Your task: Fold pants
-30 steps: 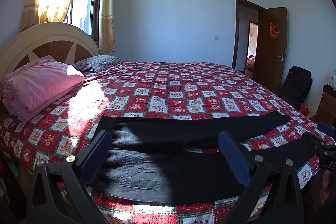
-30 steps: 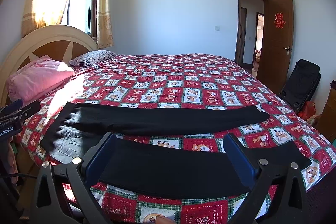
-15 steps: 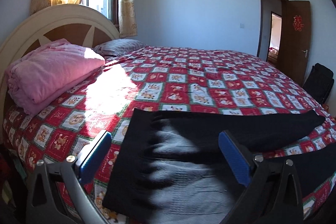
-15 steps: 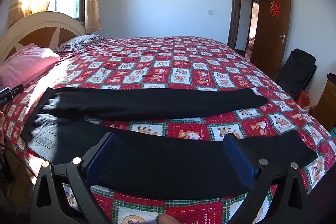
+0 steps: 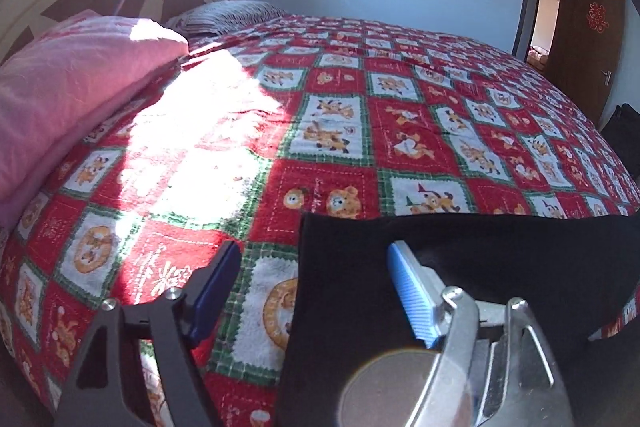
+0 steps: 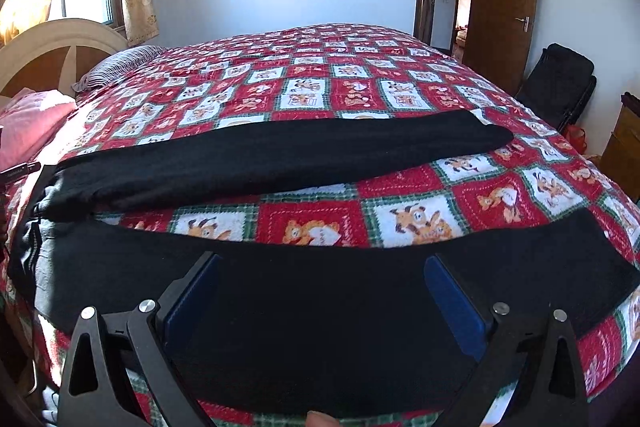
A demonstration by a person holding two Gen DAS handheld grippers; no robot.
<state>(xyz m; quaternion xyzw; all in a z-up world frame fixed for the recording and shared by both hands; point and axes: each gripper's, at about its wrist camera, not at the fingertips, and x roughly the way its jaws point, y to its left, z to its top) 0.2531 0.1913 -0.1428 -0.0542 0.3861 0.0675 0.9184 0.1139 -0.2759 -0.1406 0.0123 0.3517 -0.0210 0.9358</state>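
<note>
Black pants lie spread flat on the bed, with no fold made yet.

The left gripper, its fingers just closing and not yet pinching, straddles the waistband's far-left corner; the right gripper hovers wide open over the near leg. Probably nothing blocks the fold: pink bedding and a striped pillow sit well apart, far left.

Home bedroom: wide bed under a red patchwork cartoon-print quilt ahead of the claw, arched cream headboard at left, brown wooden door at right.
</note>
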